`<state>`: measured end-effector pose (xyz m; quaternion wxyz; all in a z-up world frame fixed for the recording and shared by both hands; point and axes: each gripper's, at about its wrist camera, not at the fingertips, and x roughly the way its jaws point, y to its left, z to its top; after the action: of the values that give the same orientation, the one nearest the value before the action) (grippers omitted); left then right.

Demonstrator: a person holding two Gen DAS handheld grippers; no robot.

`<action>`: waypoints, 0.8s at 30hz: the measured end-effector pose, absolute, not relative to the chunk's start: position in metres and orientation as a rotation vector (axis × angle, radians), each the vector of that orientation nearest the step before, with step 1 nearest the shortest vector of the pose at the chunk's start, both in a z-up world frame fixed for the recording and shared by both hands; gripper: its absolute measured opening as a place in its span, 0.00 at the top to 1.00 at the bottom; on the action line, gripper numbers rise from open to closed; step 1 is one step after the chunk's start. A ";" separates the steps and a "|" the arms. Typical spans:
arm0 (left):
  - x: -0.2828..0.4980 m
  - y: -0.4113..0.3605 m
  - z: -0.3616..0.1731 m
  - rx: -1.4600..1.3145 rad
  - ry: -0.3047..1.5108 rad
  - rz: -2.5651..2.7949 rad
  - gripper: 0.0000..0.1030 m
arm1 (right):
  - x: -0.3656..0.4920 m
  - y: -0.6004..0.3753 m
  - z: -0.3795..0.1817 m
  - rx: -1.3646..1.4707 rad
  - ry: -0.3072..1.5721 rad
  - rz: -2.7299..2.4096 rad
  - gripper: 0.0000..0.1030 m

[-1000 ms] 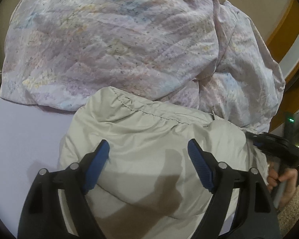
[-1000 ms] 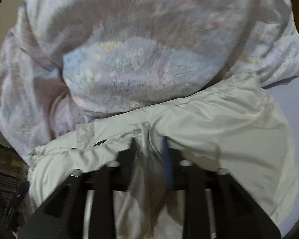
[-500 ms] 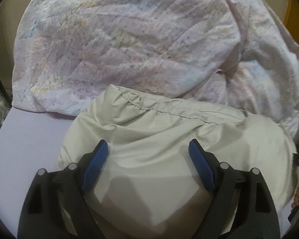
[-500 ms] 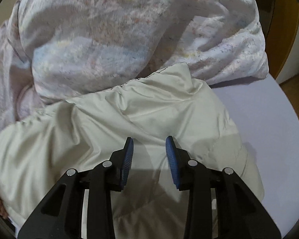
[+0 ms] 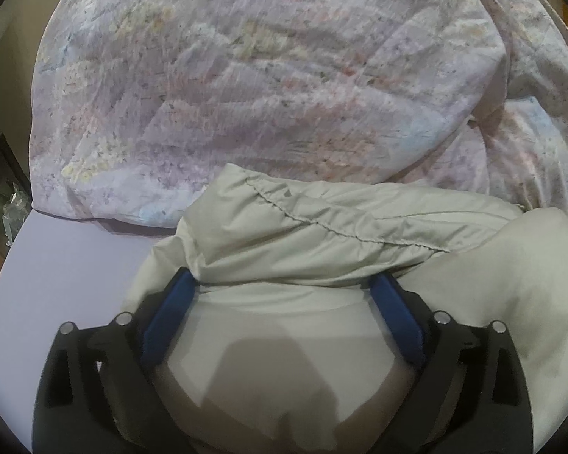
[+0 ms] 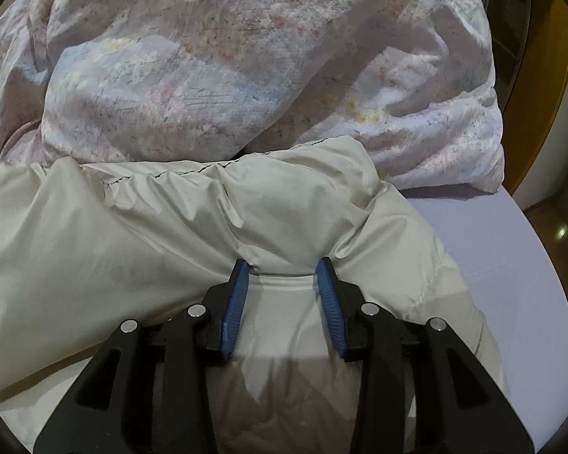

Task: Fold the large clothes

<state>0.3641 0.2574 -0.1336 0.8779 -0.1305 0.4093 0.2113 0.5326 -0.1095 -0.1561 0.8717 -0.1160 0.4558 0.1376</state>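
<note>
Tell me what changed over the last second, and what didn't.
Both claws came down onto the beige jacket. The left claw has just been opening and straddles a fold, tips pushed into the cloth. The right claw, which pinched a bunch of jacket a second ago, let it go; its tips dent the fabric. The floral quilt and lilac sheet stayed put.

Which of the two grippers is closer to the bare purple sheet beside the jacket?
Hard to call. The left gripper has bare purple sheet on its left; the right gripper has it on its right. Both press into the beige jacket.
</note>
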 end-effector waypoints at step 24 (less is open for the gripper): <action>0.380 0.251 -0.174 -0.257 0.831 0.470 0.02 | 0.541 -0.107 -0.170 -0.246 0.949 0.287 0.56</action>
<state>0.3801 0.2512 -0.1739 0.8802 -0.1233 0.3988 0.2257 0.5413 -0.1069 -0.1696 0.8723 -0.1179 0.4542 0.1374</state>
